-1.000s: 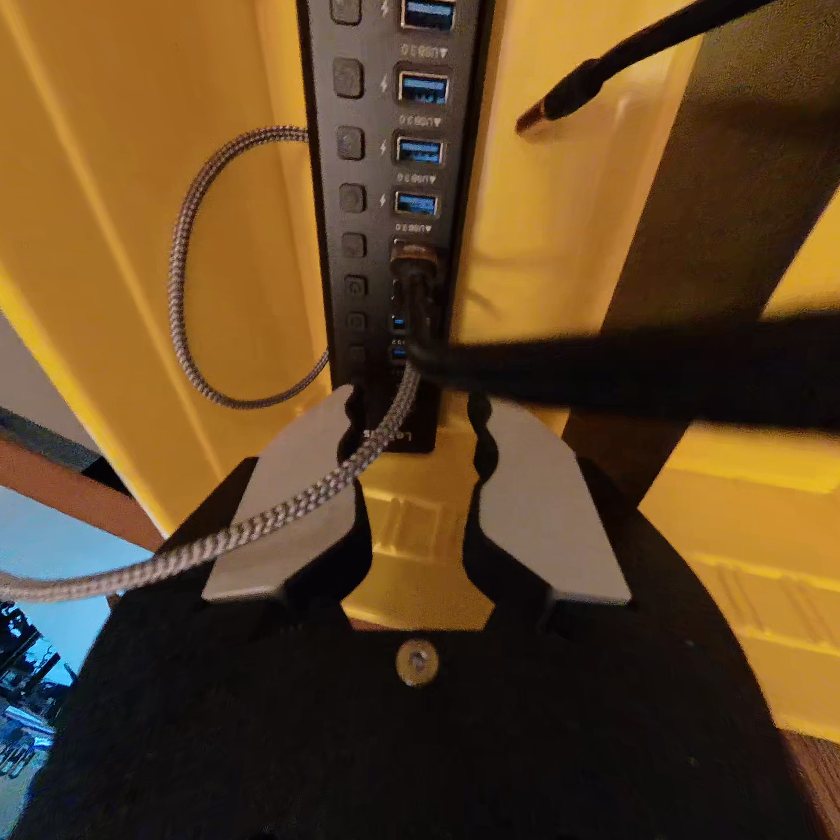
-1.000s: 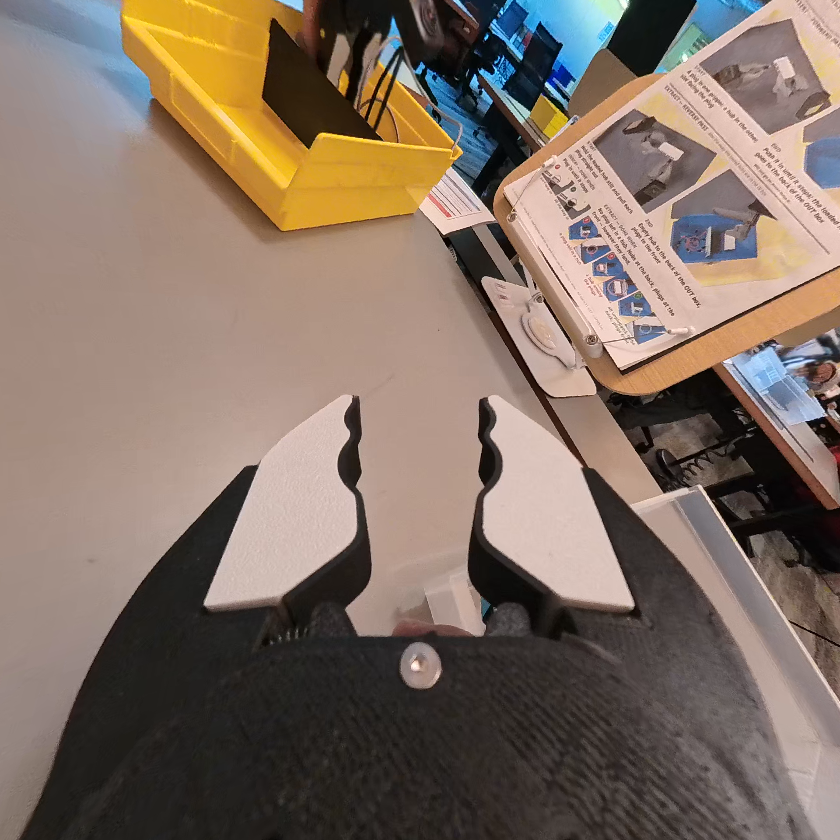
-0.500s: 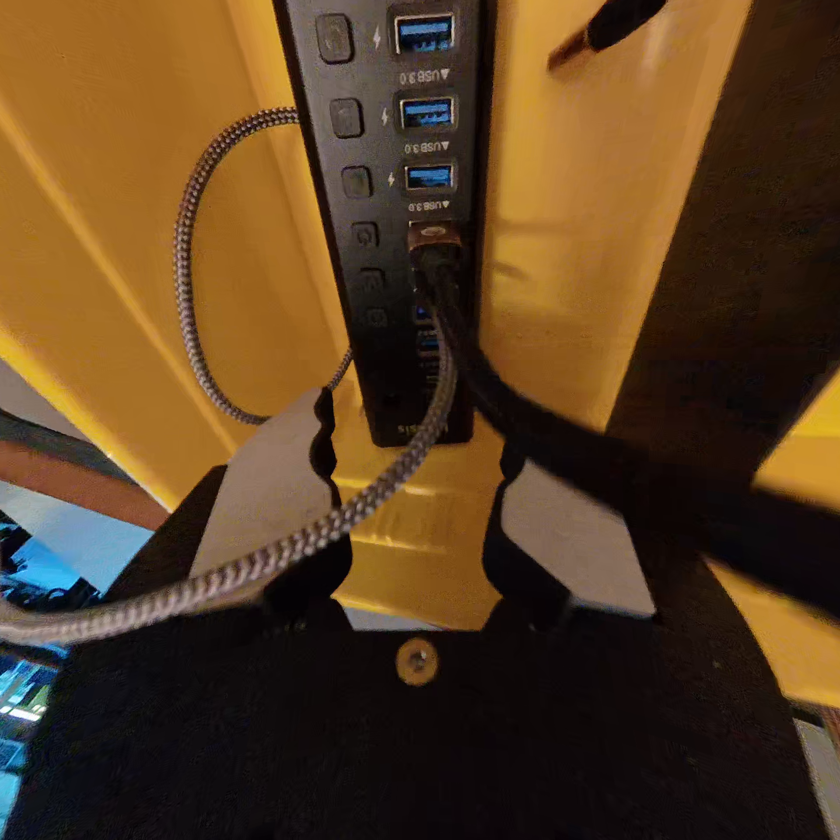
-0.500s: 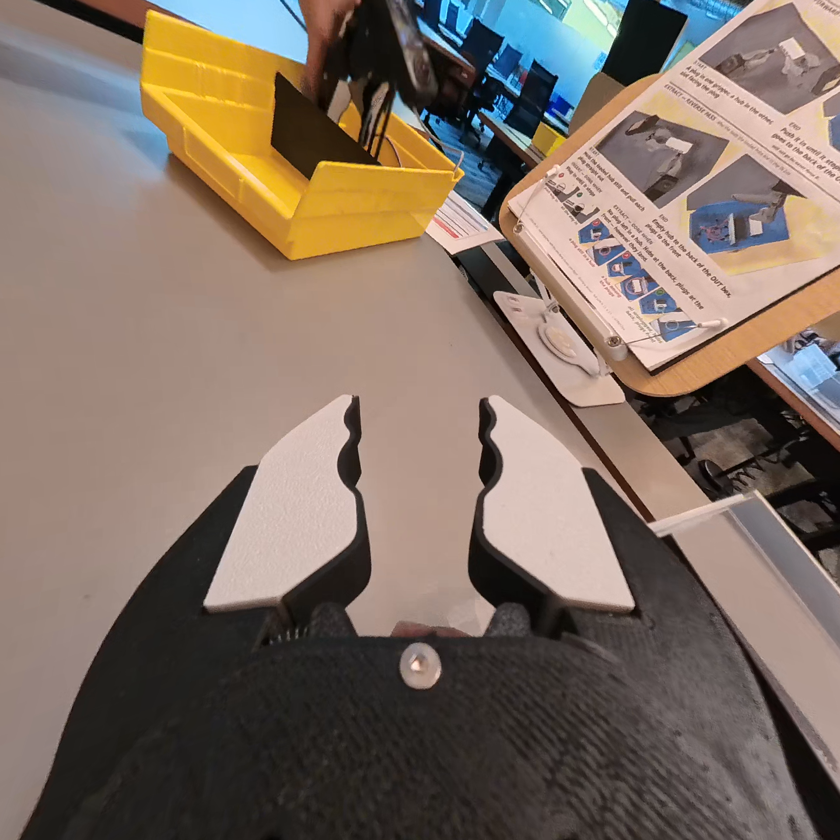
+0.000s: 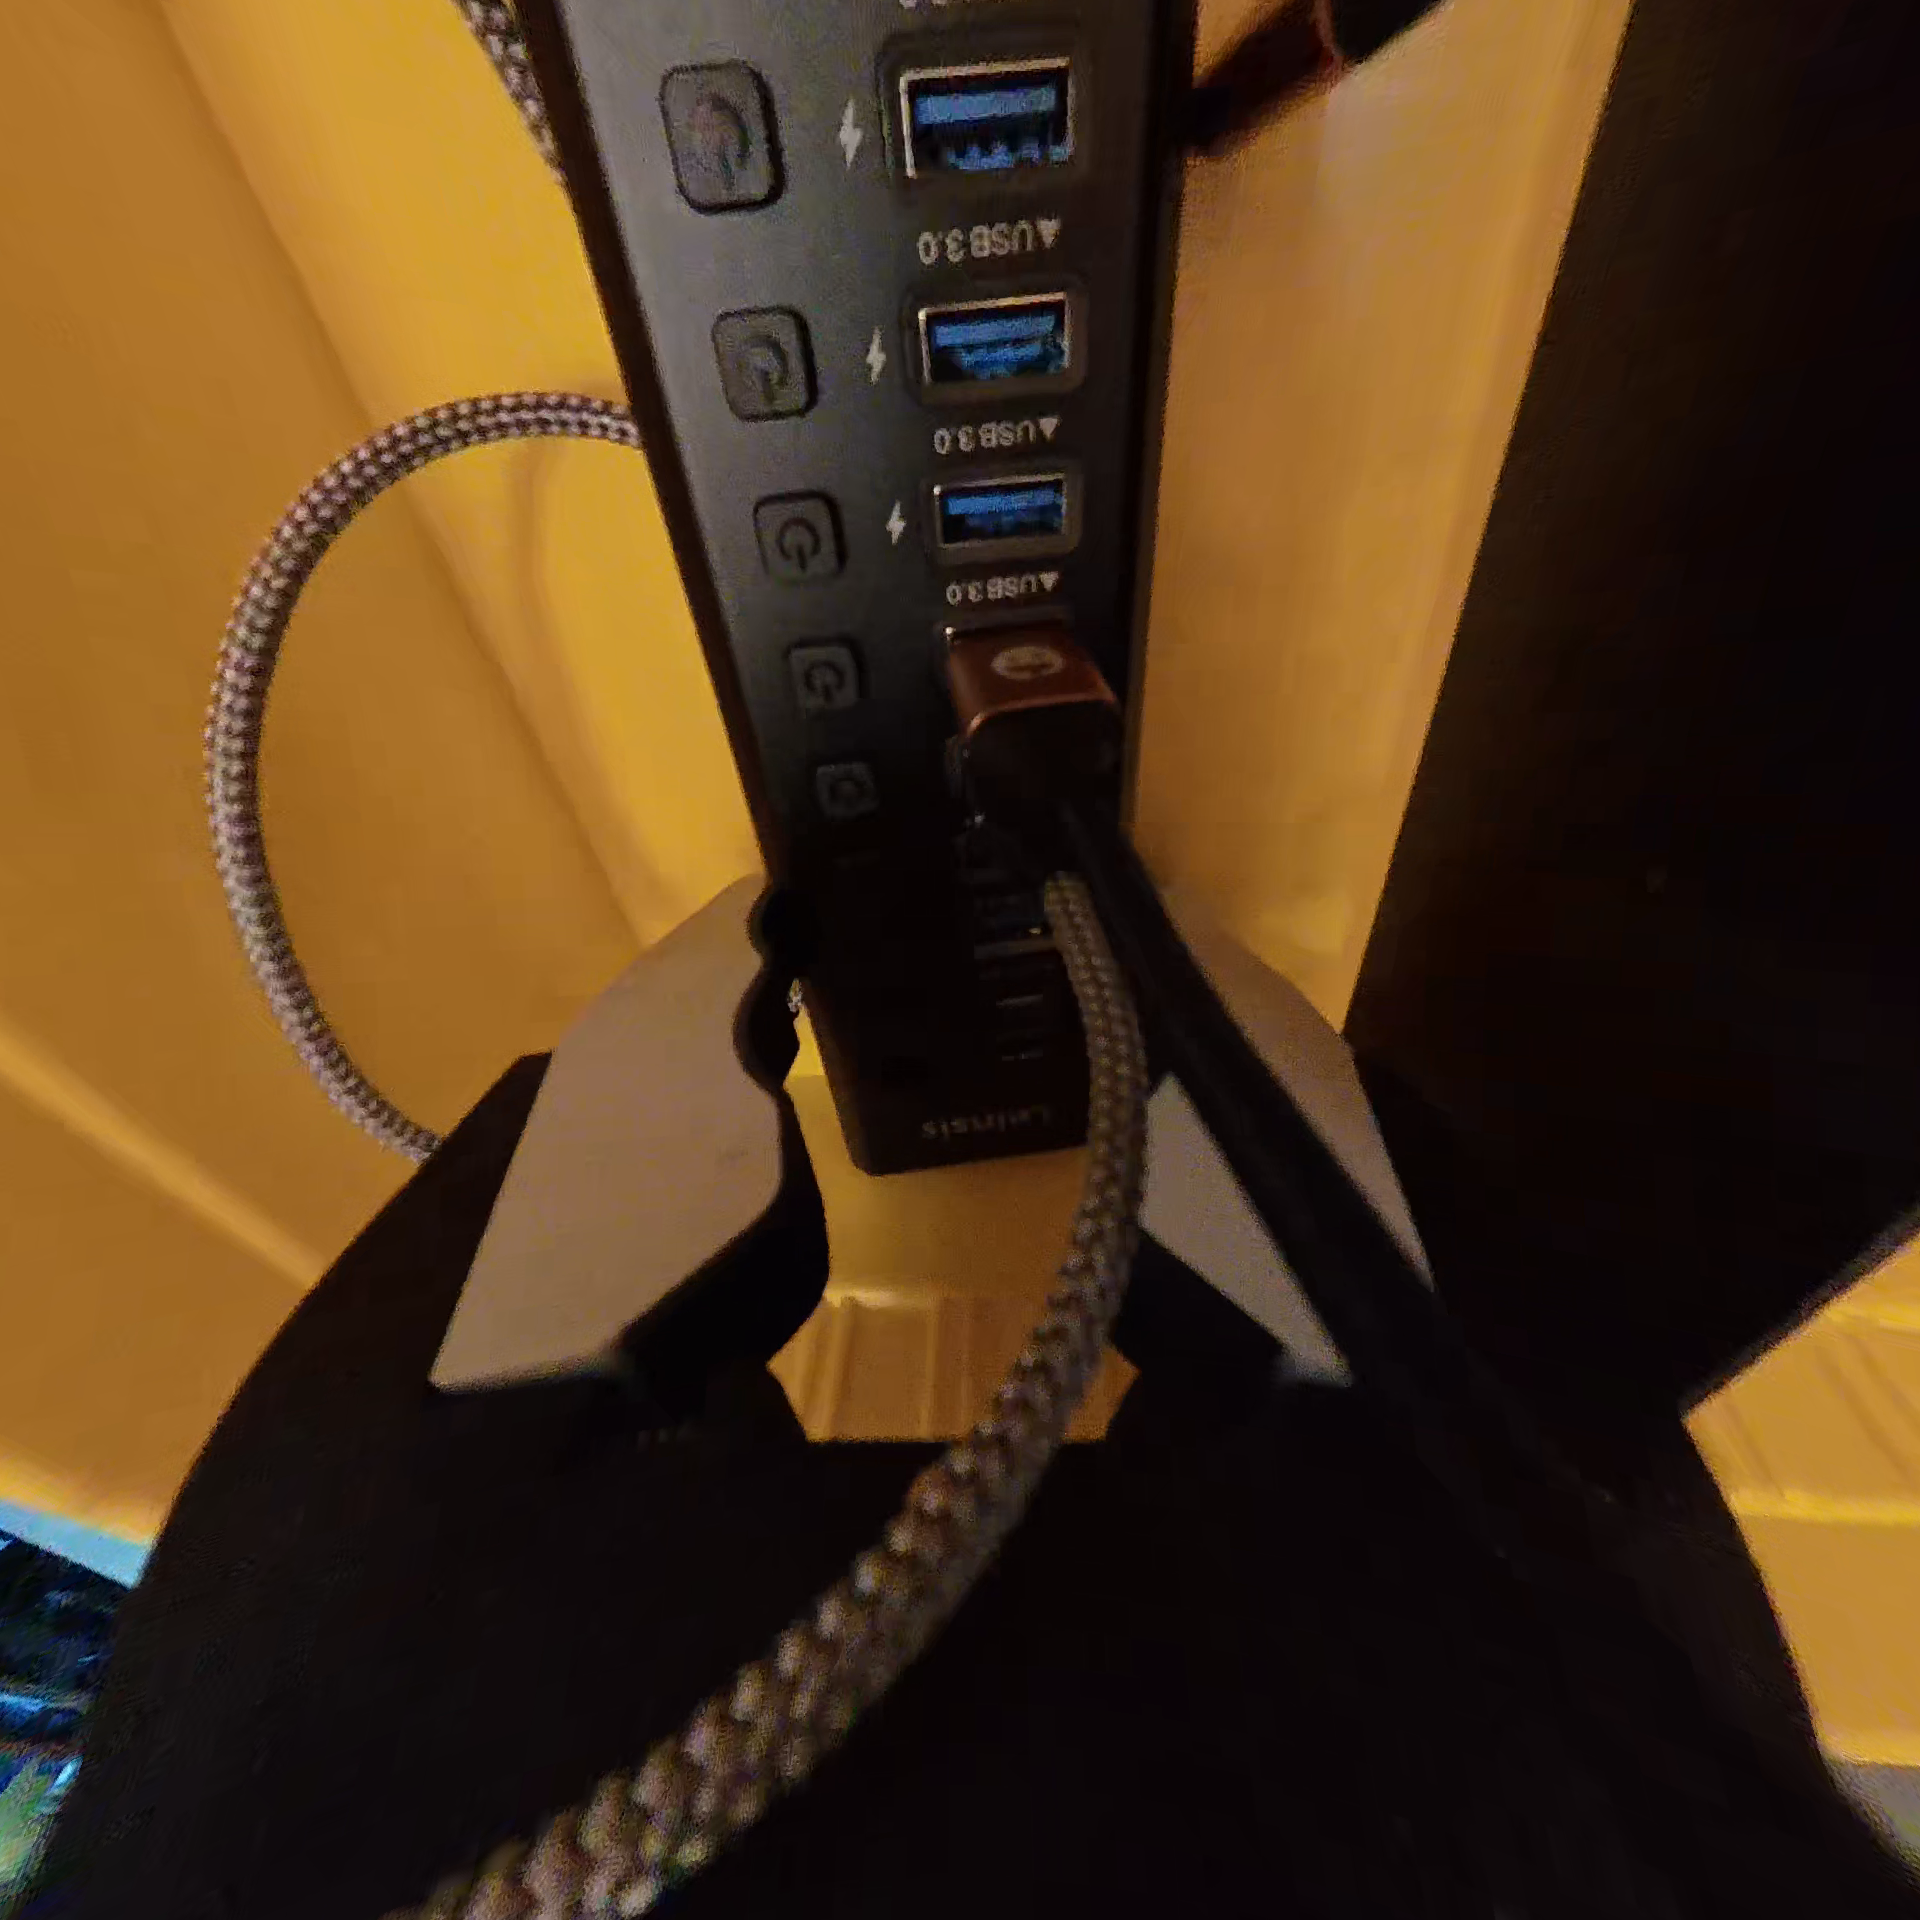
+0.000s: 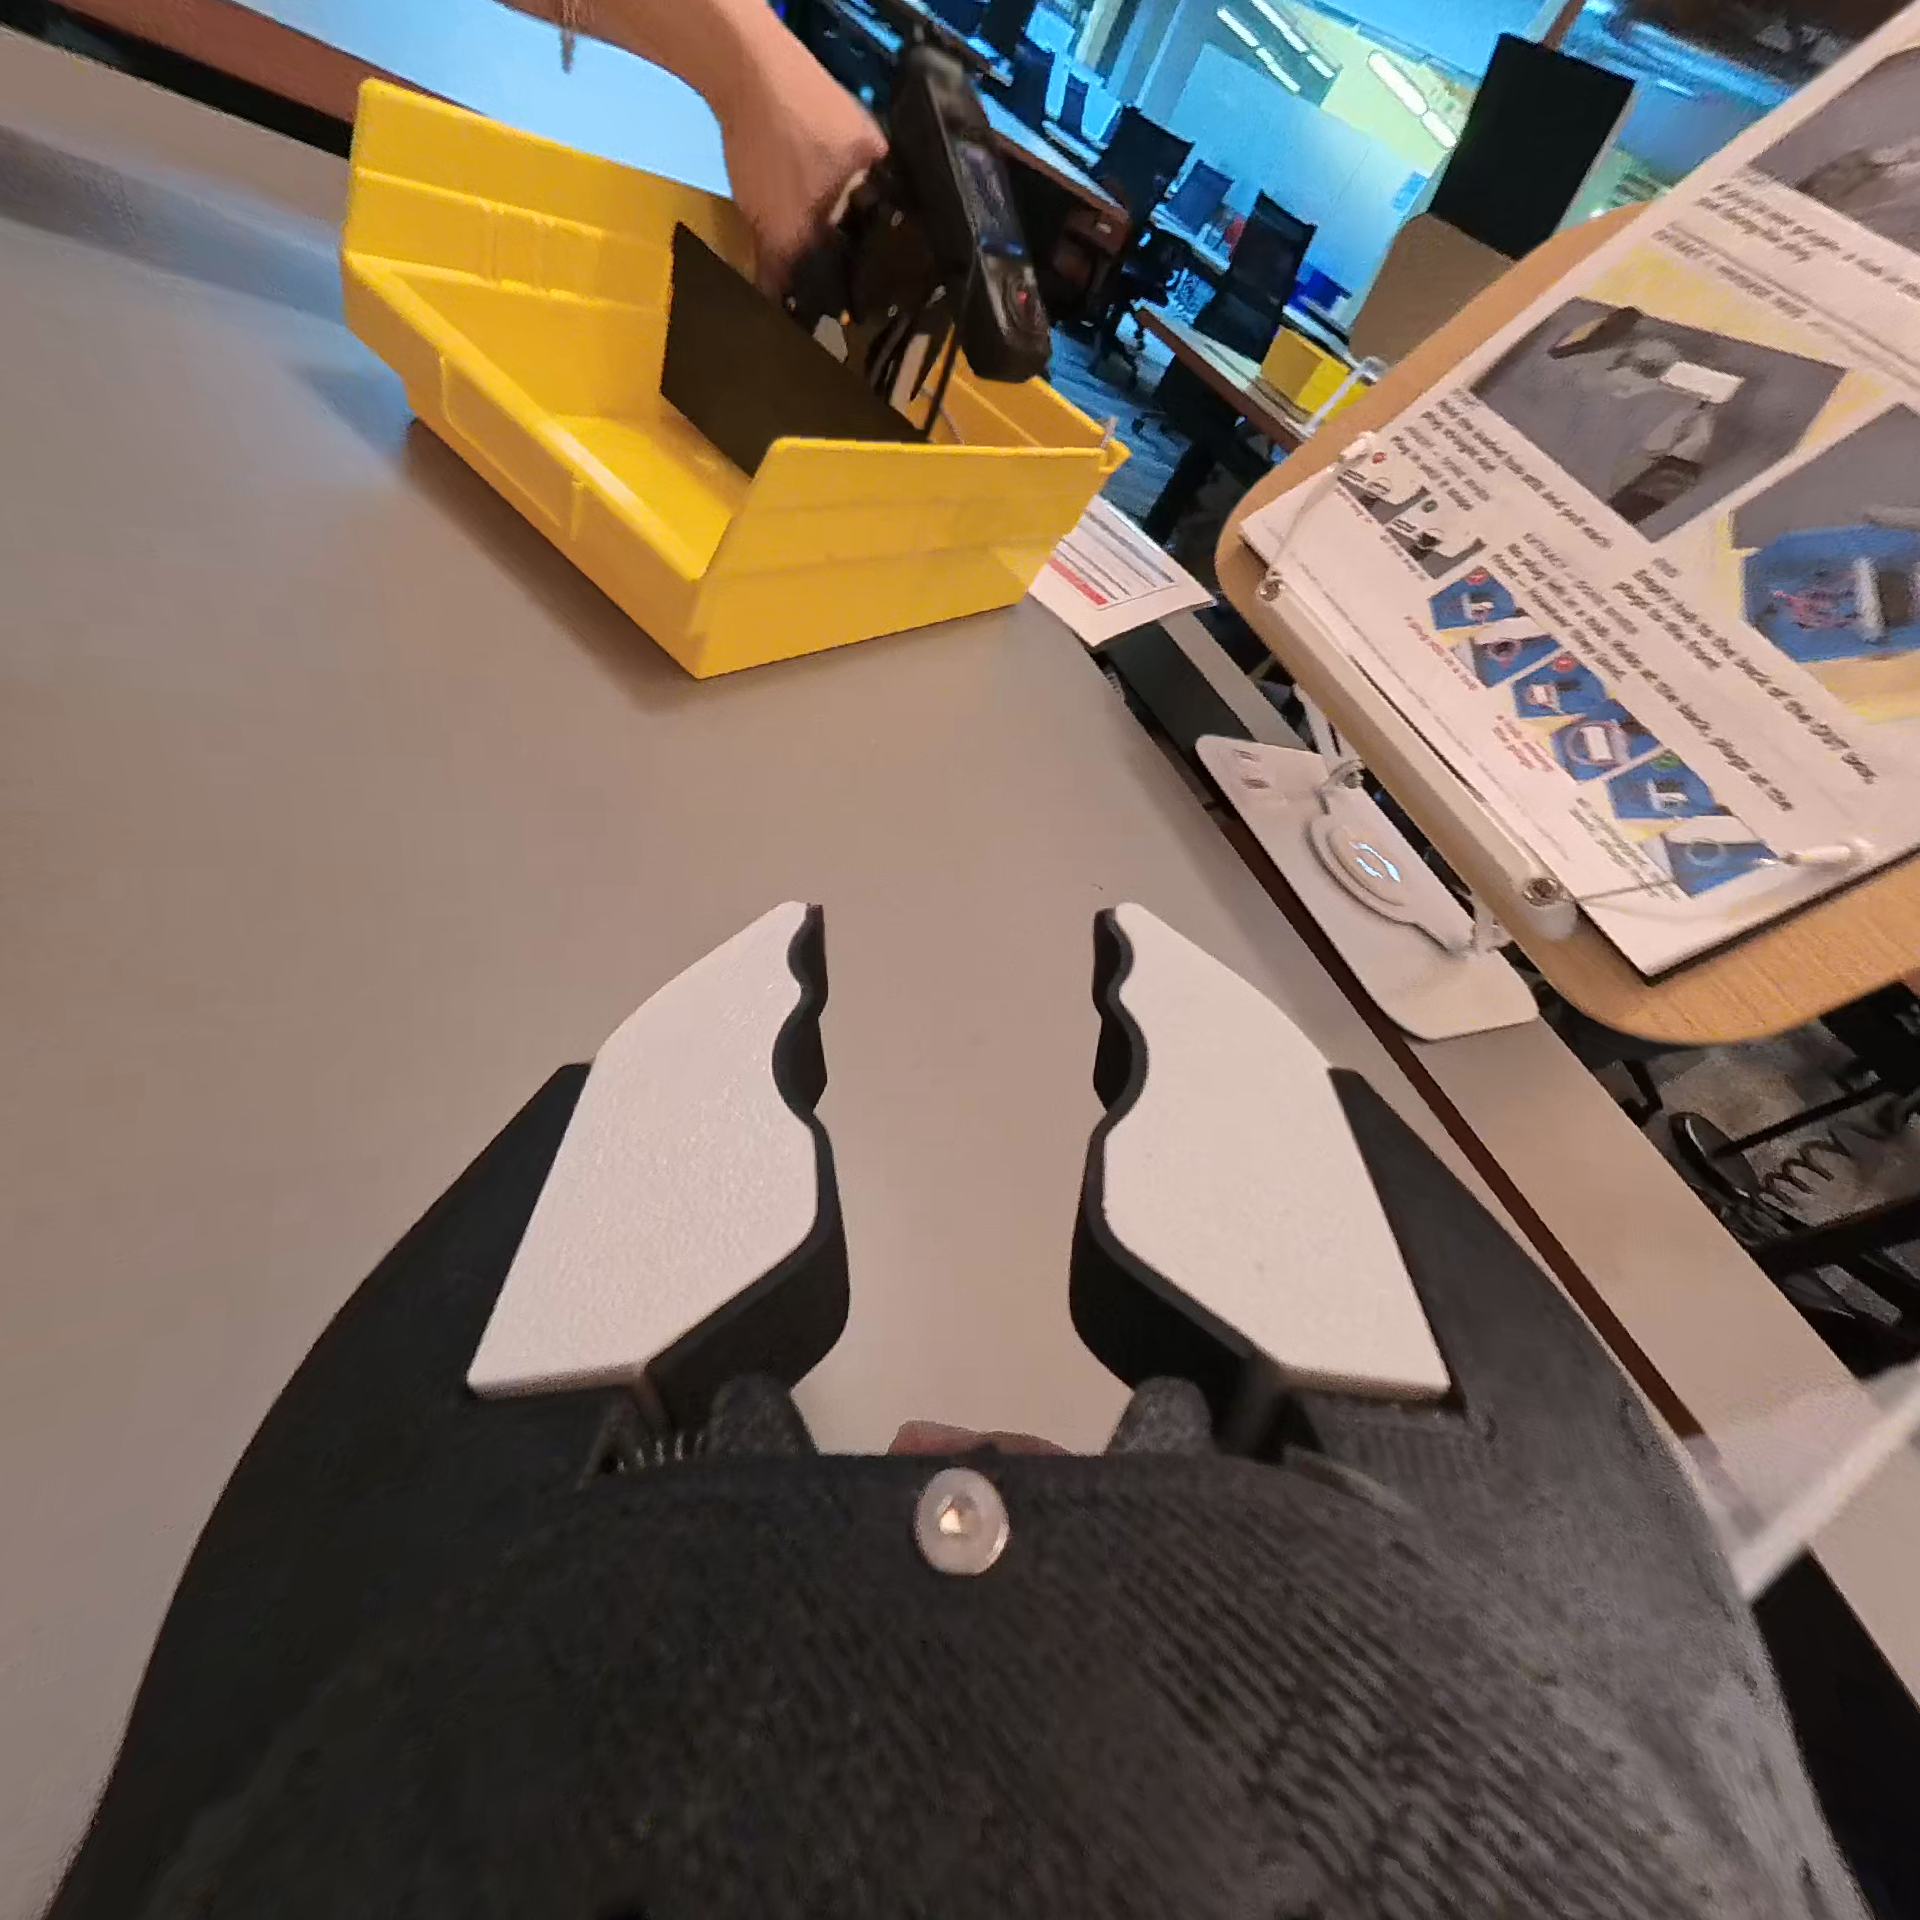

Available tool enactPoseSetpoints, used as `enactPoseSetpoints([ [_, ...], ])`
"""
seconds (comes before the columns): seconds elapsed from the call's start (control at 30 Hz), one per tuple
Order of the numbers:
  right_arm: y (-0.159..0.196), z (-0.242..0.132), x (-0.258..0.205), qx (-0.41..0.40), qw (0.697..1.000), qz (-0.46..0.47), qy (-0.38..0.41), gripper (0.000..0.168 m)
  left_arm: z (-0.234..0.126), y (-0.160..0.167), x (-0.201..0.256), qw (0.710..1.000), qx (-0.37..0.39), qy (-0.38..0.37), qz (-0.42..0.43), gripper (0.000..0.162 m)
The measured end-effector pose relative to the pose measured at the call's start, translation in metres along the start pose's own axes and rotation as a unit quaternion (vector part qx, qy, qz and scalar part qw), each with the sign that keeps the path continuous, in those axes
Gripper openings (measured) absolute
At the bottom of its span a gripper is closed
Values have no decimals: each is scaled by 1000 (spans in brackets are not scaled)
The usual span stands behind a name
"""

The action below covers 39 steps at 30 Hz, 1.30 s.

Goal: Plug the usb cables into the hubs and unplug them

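A black USB hub (image 5: 883, 623) lies in the yellow bin (image 5: 364, 727), with several blue ports open. A bronze plug (image 5: 1023, 691) sits in one port and its black cable (image 5: 1195, 1039) runs toward me. A grey braided cable (image 5: 1081, 1143) leaves the hub's near part and crosses my right finger. My left gripper (image 5: 966, 935) is open and its fingers straddle the hub's near end. It also shows in the right wrist view (image 6: 935, 239), held by a hand over the bin (image 6: 727, 582). My right gripper (image 6: 961, 925) is open and empty above the grey table (image 6: 312, 831).
A black divider (image 5: 1662, 623) stands in the bin right of the hub and also shows in the right wrist view (image 6: 758, 384). A wooden clipboard with instruction sheets (image 6: 1610, 623) on a white stand (image 6: 1371, 883) overhangs the table's right edge. A clear plastic piece (image 6: 1818, 1486) lies at the lower right. Spacing between my two grippers at the tips: around 45 centimetres.
My left gripper has moved in closer, and the hub's near end now lies between its fingers. Both cables have swung to cross its right finger. My right gripper has shifted a little and stays open.
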State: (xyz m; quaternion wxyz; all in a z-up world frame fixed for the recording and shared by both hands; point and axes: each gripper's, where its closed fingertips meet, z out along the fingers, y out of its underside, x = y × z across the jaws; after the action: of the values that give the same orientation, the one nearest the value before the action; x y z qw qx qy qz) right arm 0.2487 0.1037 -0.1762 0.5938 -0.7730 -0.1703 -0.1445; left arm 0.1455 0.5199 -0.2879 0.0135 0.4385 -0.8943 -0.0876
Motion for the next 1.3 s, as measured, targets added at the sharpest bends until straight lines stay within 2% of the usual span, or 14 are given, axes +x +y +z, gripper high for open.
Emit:
enactPoseSetpoints([
  [0.13, -2, 14, -4, -10, 1000, -8, -17, 50, -4, -1, 0, 998, 1, -62, 5, 58],
  [0.33, 1, 22, -5, -16, 1000, 9, -20, 50, -21, -9, 3, 992, 64, -109, -6, 59],
  [0.47, -1, 24, -2, -15, 1000, 10, -16, 50, -54, -11, 11, 986, 124, -108, -7, 59],
  [0.67, -13, 24, 1, 12, 1000, 14, -5, 50, -108, -4, 19, 970, 191, -152, -5, 57],
  [0.83, -30, 24, -3, 34, 999, 8, -6, 50, -150, 6, 30, 956, 200, -213, -1, 53],
  [0.87, -33, 24, -5, 39, 999, 4, -9, 50, -164, 3, 32, 948, 221, -227, -10, 23],
  [0.9, -37, 25, -6, 43, 999, 2, -9, 50, -182, -5, 41, 938, 268, -219, -7, 0],
  [0.93, -40, 26, -8, 48, 999, 4, -9, 50, -199, -10, 46, 927, 298, -225, -4, 0],
  [1.0, -46, 31, -17, 59, 998, 13, -23, 50, -213, 7, 36, 931, 242, -272, 3, 0],
  [1.03, -47, 34, -22, 56, 998, 12, -32, 50, -208, 8, 35, 938, 244, -248, -9, 0],
  [1.1, -46, 37, -29, 42, 999, -11, -33, 50, -181, 1, 41, 948, 273, -153, -56, 0],
  [1.2, -47, 34, -36, 32, 998, -35, -34, 50, -136, 21, 29, 961, 211, -153, -90, 28],
  [1.3, -44, 23, -42, 19, 997, -54, -46, 50, -122, 37, 19, 960, 179, -203, -74, 52],
])
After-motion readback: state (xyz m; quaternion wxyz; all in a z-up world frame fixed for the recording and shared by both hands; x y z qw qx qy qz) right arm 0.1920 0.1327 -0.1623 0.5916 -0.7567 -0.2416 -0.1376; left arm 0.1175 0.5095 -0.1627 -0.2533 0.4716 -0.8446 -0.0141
